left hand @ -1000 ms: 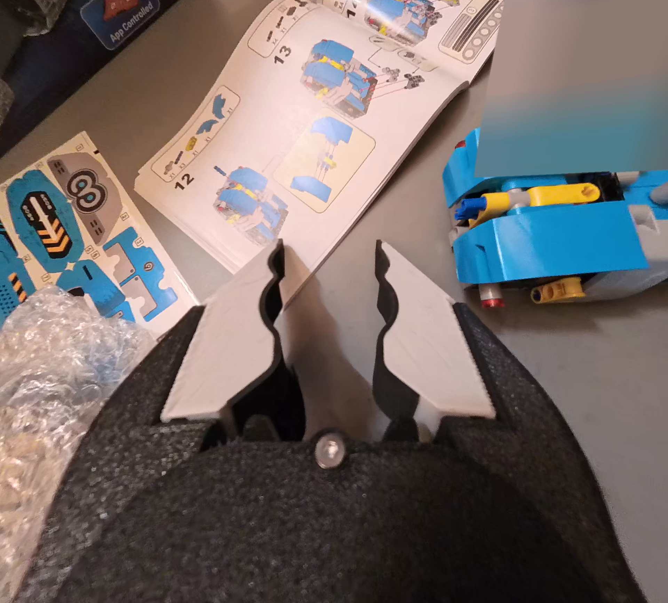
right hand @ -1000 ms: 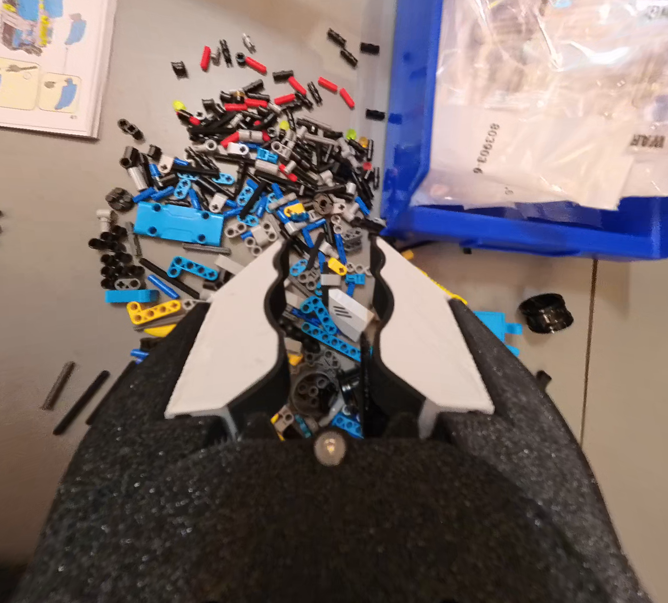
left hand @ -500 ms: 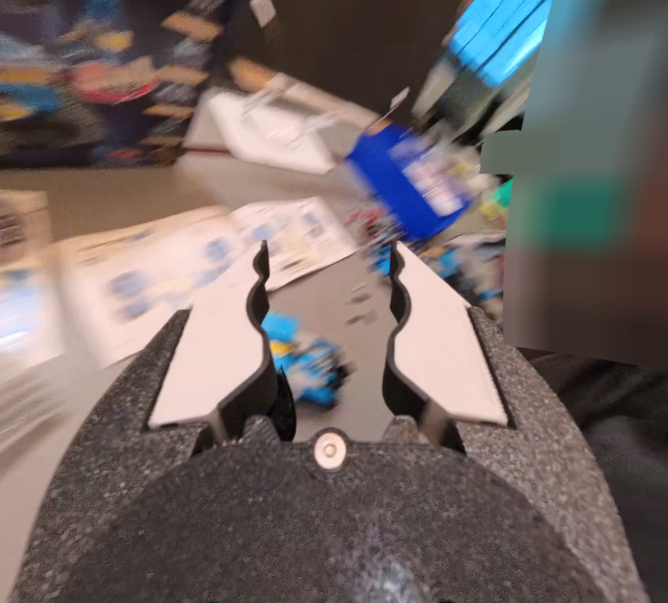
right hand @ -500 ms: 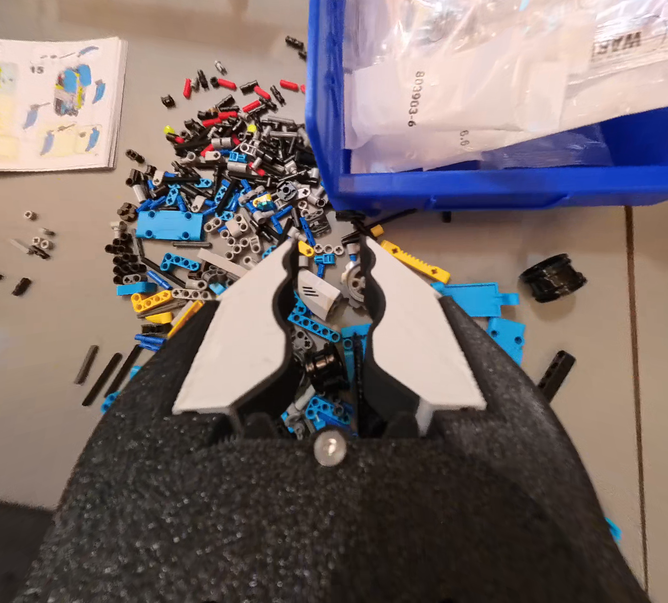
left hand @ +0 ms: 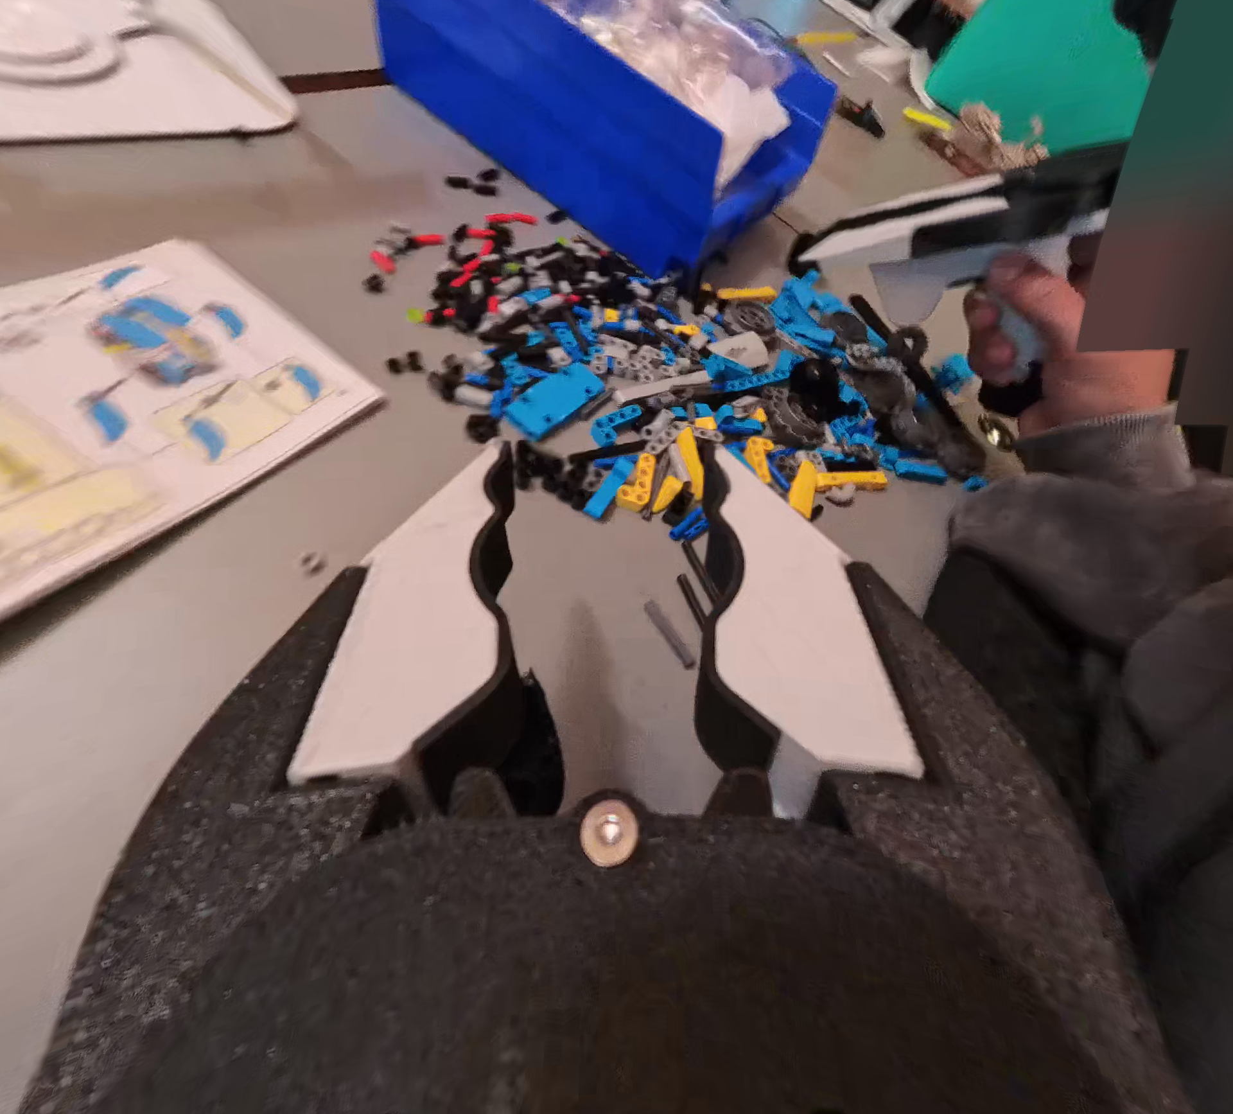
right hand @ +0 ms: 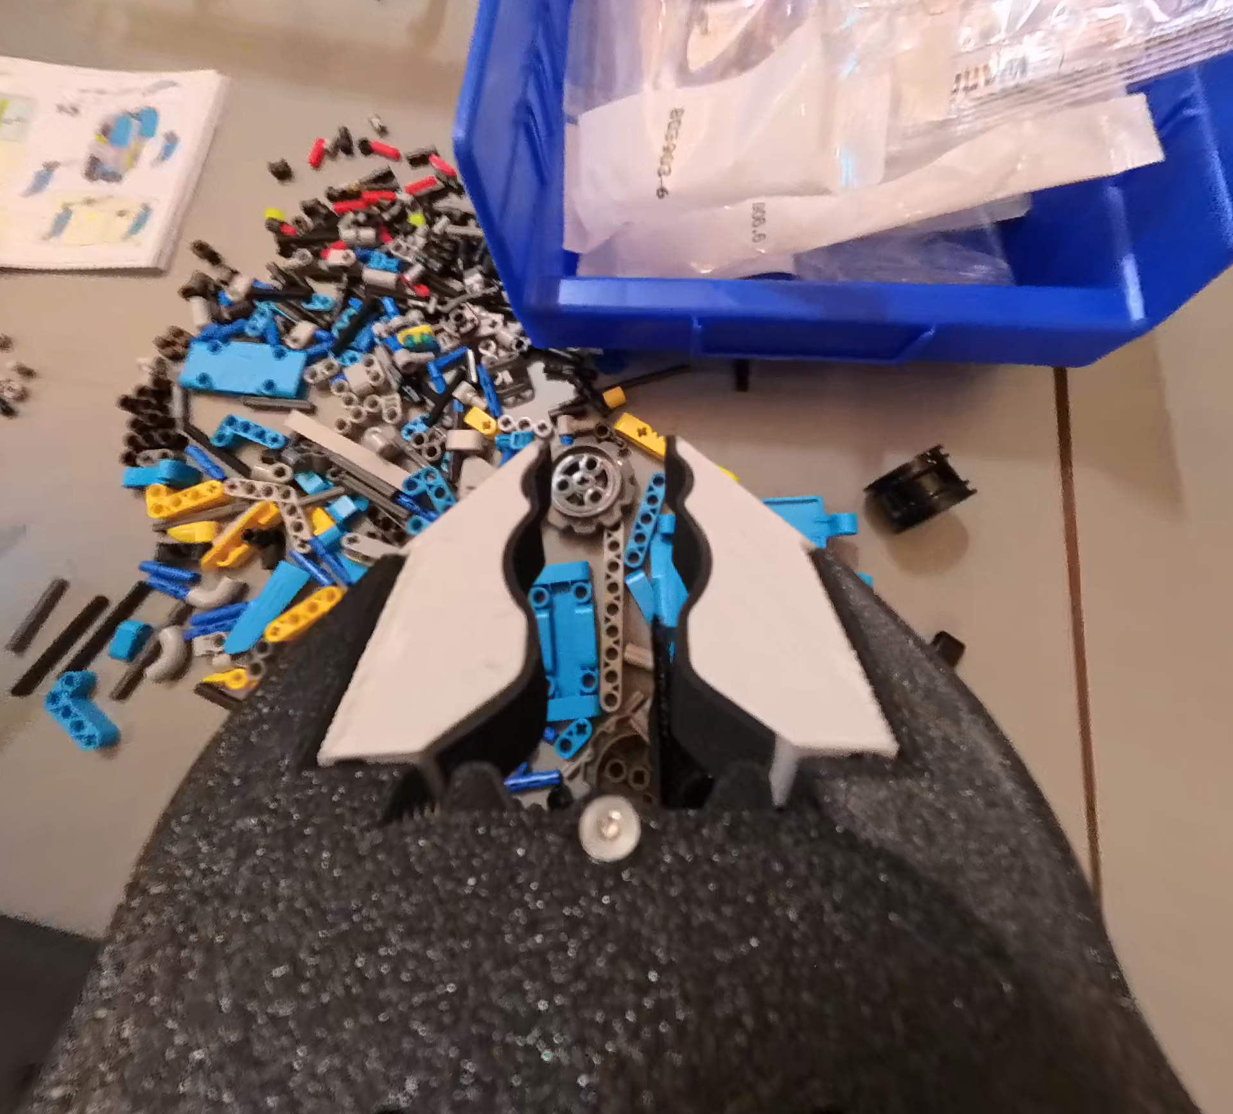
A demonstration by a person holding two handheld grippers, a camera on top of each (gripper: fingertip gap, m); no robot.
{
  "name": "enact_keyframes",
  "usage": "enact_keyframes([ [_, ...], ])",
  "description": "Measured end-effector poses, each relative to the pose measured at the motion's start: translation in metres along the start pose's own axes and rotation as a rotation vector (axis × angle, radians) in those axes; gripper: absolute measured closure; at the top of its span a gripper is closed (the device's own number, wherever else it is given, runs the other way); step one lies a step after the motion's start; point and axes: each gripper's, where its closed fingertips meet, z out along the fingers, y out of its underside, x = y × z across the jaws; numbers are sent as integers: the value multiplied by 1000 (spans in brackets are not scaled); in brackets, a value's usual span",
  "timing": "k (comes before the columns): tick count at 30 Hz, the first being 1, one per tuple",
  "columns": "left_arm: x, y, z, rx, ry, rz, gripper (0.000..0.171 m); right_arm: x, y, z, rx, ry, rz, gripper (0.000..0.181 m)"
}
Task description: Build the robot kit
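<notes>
A pile of small building parts (left hand: 674, 374) in blue, yellow, black, grey and red lies on the grey table; it also shows in the right wrist view (right hand: 347, 414). My left gripper (left hand: 610, 468) is open and empty, low over the table at the near edge of the pile. My right gripper (right hand: 604, 454) is open and empty above the pile, with a grey gear wheel (right hand: 586, 488) between its tips and a grey beam (right hand: 612, 615) and blue panel (right hand: 567, 641) below. The right gripper also shows in the left wrist view (left hand: 914, 241), held by a hand (left hand: 1027, 341).
A blue bin (right hand: 834, 321) with clear plastic bags (right hand: 867, 67) stands beyond the pile, also in the left wrist view (left hand: 554, 94). An open instruction booklet (left hand: 153, 388) lies left. A black wheel hub (right hand: 917, 494) lies right. A white lamp base (left hand: 120, 74) stands far left. The grippers' ends are close to 25 centimeters from one another.
My left gripper has swung away from the booklet and blue model toward the parts pile. My right gripper has moved back and right over the pile, the gear wheel now between its tips.
</notes>
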Motion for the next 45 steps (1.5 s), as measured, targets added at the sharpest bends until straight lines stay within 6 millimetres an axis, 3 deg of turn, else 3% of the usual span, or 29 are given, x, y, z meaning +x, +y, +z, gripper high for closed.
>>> enact_keyframes([
  [2, 15, 9, 19, -40, 45, 102, 115, 7, 8, 5, -37, 44, -24, 148],
  [5, 32, 24, 23, -89, 109, 159, 115, 10, 14, 11, -77, 81, -51, 148],
  [9, 26, 55, 28, -185, 75, 268, 114, 3, 10, 12, -61, 57, -66, 148],
  [12, 37, 68, 29, -238, 140, 271, 101, -9, 13, 15, -78, -15, -65, 148],
  [15, 48, 65, 26, -216, 210, 222, 101, -34, 20, 21, -123, -129, -104, 148],
  [20, 42, 61, 27, -199, 196, 159, 105, -49, 21, 23, -119, -144, -185, 149],
  [38, 25, 64, 33, -214, 97, 206, 116, -34, 26, 30, -158, -40, -192, 149],
  [45, 24, 75, 32, -282, 90, 235, 122, -47, 27, 29, -161, -100, -207, 146],
])
